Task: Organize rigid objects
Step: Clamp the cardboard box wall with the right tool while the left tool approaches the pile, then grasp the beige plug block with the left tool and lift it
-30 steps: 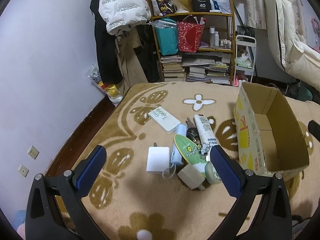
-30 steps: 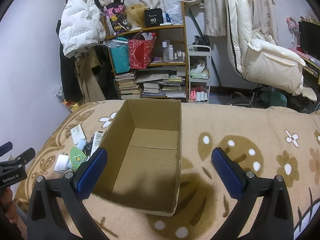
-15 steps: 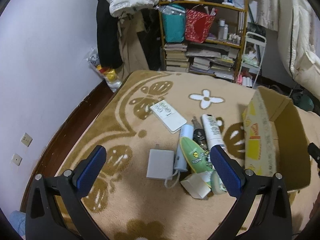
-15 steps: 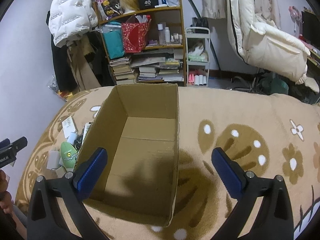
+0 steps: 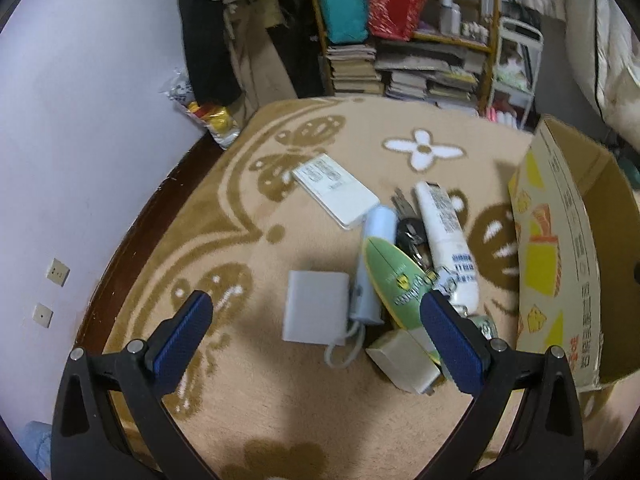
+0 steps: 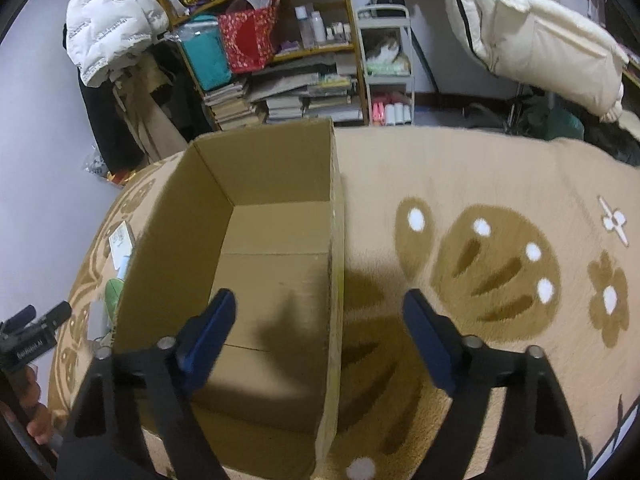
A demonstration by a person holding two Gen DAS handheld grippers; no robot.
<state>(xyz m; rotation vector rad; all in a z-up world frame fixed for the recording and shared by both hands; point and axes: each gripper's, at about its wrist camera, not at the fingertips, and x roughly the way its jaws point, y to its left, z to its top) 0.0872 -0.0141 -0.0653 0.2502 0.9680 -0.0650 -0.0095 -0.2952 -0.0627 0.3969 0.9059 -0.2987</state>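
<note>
The left gripper hangs spread wide above a flat white square charger on the tan patterned blanket. The right gripper, fingers apart and empty, straddles the right wall of the open brown cardboard box; bare blanket lies right of it.

Behind you: a pale lilac wall, a tan blanket (brown flower pattern), a wooden bookshelf crammed with books, and hanging coats.
</note>
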